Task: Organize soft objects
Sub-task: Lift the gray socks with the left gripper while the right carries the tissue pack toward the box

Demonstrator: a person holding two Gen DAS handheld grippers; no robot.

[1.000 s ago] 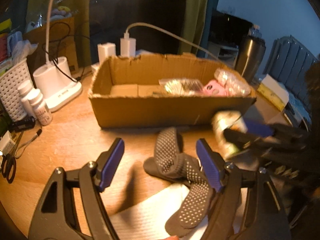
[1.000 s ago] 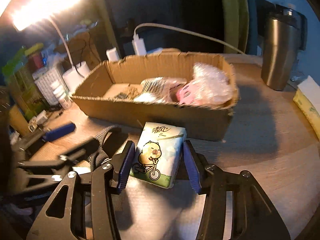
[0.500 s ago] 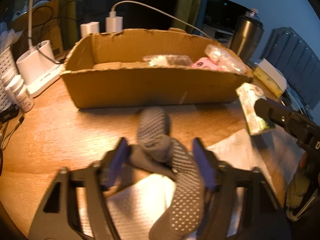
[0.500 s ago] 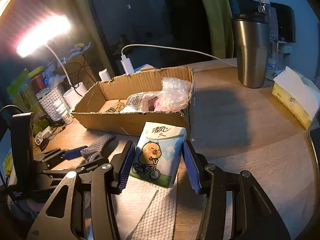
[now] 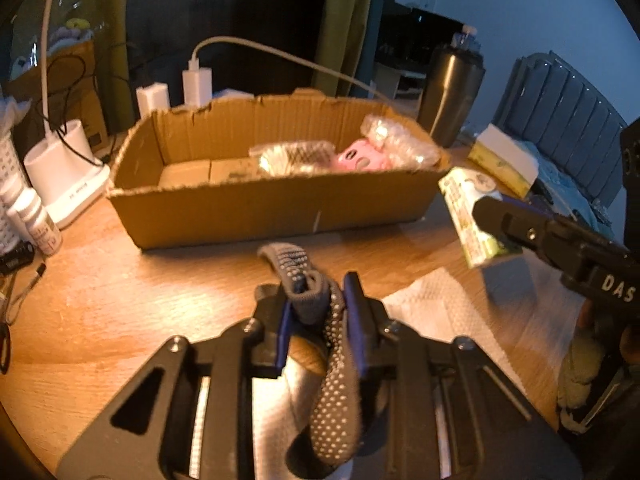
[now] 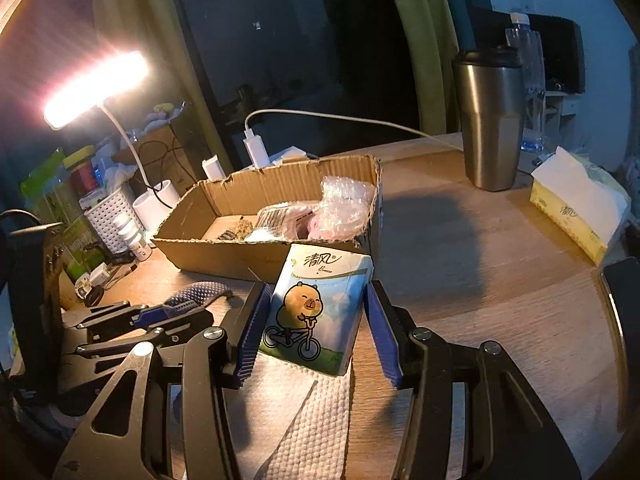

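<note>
My left gripper (image 5: 316, 312) is shut on a pair of grey grip socks (image 5: 332, 364) and holds them above the wooden table, in front of the open cardboard box (image 5: 272, 208). My right gripper (image 6: 316, 316) is shut on a small tissue pack with a bear on a bicycle (image 6: 316, 304), held in the air right of the box's near corner. The tissue pack (image 5: 472, 216) and right gripper also show in the left wrist view. The socks (image 6: 196, 294) and left gripper show at the left of the right wrist view. The box (image 6: 260, 248) holds a bubble-wrapped pink item (image 6: 344, 208) and other wrapped things.
White paper towel (image 6: 308, 420) lies on the table under both grippers. A steel tumbler (image 6: 488, 120) and a yellow tissue box (image 6: 576, 208) stand right. A lit desk lamp (image 6: 96, 88), chargers (image 5: 196, 84), small bottles (image 5: 36, 220) and a white basket (image 6: 108, 216) crowd the left.
My left gripper has closed on the socks and lifted them off the table. My right gripper has drawn back to the right with the tissue pack, away from the box.
</note>
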